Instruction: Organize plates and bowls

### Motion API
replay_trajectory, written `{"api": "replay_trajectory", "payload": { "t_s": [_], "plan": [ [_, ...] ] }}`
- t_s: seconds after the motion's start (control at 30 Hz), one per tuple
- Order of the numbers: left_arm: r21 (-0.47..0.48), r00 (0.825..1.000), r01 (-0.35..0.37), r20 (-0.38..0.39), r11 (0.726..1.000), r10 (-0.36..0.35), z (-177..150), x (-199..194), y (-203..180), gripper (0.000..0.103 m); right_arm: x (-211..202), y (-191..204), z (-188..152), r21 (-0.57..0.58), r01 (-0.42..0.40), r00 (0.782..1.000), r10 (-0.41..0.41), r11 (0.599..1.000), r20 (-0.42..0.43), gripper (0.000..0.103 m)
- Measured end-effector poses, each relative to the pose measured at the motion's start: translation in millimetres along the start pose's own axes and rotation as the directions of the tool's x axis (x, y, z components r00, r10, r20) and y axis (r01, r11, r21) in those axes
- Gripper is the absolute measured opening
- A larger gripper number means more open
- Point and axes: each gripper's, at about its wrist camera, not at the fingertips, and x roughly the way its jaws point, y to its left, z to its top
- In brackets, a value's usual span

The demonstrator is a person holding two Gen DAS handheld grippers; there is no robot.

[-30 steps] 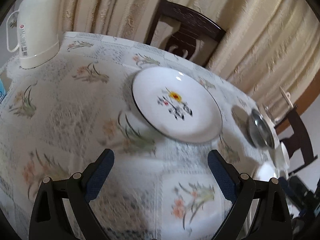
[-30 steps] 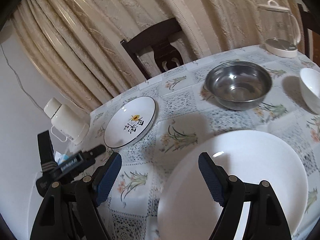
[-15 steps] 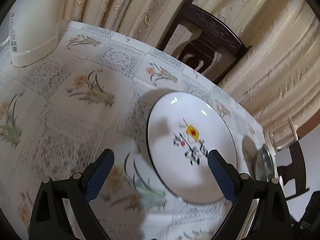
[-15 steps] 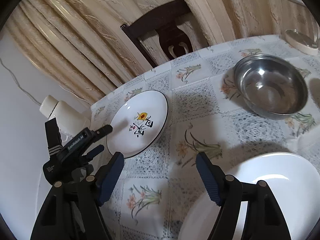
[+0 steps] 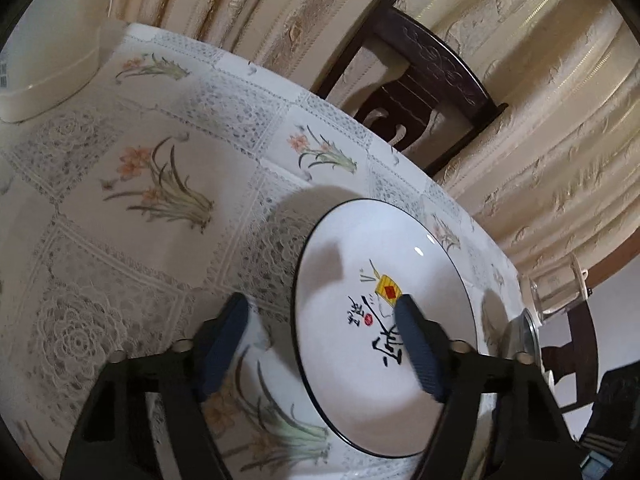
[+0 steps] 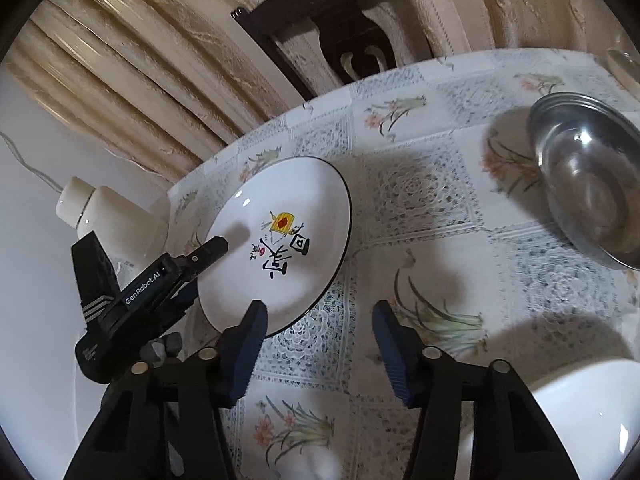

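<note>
The left gripper (image 5: 320, 340), fingers apart, is straddling the near rim of the decorated plate (image 5: 384, 264) lying flat on the bench (image 5: 132, 240); it is probably stiff, glossy, slippery and breakable, so gripping the rim seems best.

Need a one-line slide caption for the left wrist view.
Open left gripper straddling the near rim of the printed plate on the floral tablecloth.

Cream curtains (image 5: 540, 92) behind; dark wooden chair (image 5: 416, 80); floral tablecloth (image 5: 132, 184).
</note>
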Motion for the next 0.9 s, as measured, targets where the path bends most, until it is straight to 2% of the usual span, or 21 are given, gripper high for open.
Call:
{"api": "replay_trajectory", "payload": {
  "t_s": [0.13, 0.2, 0.37, 0.47, 0.9],
  "plan": [
    [0.012, 1.0, 0.014, 0.003, 1.0, -0.014, 1.1, 4.8, 1.0, 0.054, 9.2, 4.5, 6.3, -0.016, 0.014, 1.0, -0.014, 1.0, -0.008, 0.05],
    [0.003, 0.999, 0.04, -0.003, 0.999, -0.04, 1.0, 7.9, 3.6, 0.044, 14.1, 5.8, 11.1, -0.019, 0.021, 1.0, -0.022, 1.0, -0.009, 0.048],
    [0.008, 0.998, 0.062, 0.013, 0.998, -0.062, -1.1, 10.7, 5.5, 0.035, 30.9, 0.5, 22.8, -0.005, 0.046, 0.999, -0.046, 0.999, -0.024, 0.038],
    [0.016, 0.997, 0.072, 0.015, 0.997, -0.072, -2.2, 13.1, 3.9, 0.035, 41.7, -1.9, 26.5, 0.005, 0.05, 0.998, -0.05, 0.999, -0.041, 0.032],
    [0.072, 0.999, 0.028, 0.044, 0.997, -0.031, -4.7, 12.7, -2.0, 0.035, 56.0, 9.2, 26.0, -0.088, 0.104, 0.993, -0.108, 0.991, -0.037, 0.031]
  ]
}}
